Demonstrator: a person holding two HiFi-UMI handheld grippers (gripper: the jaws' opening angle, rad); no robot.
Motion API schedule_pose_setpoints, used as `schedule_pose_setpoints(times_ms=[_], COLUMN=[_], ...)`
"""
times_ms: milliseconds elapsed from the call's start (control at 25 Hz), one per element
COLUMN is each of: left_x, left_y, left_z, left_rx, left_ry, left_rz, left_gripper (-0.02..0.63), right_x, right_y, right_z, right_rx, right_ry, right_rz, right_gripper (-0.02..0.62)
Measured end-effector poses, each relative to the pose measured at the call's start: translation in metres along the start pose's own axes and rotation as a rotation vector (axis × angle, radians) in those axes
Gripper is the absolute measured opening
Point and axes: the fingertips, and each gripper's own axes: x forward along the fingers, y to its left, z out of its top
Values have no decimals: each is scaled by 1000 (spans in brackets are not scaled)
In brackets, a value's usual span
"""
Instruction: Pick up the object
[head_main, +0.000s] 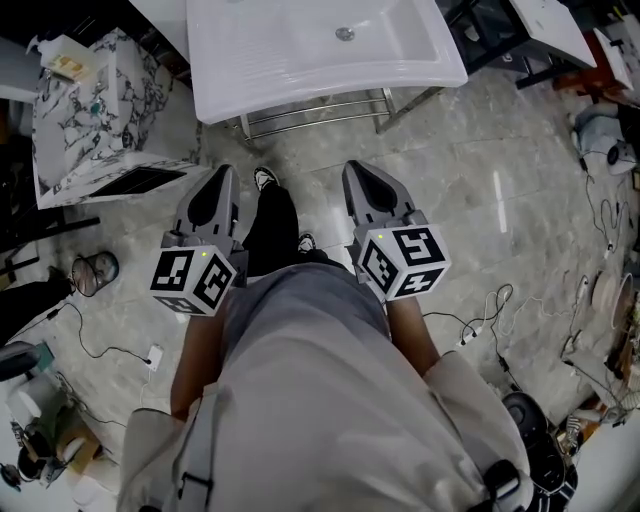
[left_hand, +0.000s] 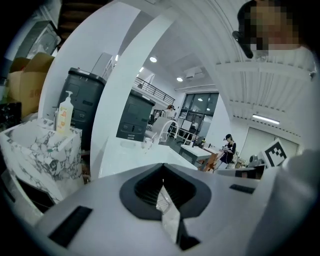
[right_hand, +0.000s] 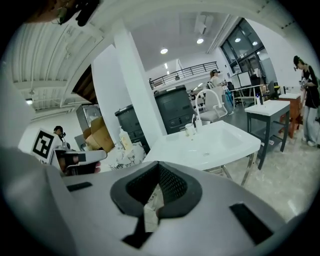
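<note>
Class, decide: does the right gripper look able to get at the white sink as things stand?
Probably yes: the right gripper points at the sink, with only floor between them; its jaws are shut.

Which object is meant cannot be told from these views. Two small loose items show.

Pump bottle (left_hand: 64, 114): pale body with a yellowish label and a white pump head. It stands upright on top of the marble-patterned cabinet (left_hand: 45, 150), close to that top's near left edge in the left gripper view. Nothing touches it.

Small cup (right_hand: 189, 131): looks clear, though detail is too fine to be sure. It stands upright on the far rim of the white sink basin (right_hand: 220, 145), behind the bowl. It stands free, well apart from the pump bottle, with the cabinet to the basin's left.
</note>
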Motion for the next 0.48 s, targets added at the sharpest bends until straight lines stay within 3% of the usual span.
schedule_pose_setpoints(times_ms=[280,480], left_x=[31,53], left_y=[33,56], left_z=[23,42], left_rx=[49,-64], left_ry=[-12,-8], left_rz=[18,-27], left_gripper=[2,2], right_x=[49,84], right_y=[5,5], right_z=[26,43], right_rx=[19,21], right_ry=[8,26], right_rz=[57,66], right_gripper=[9,9])
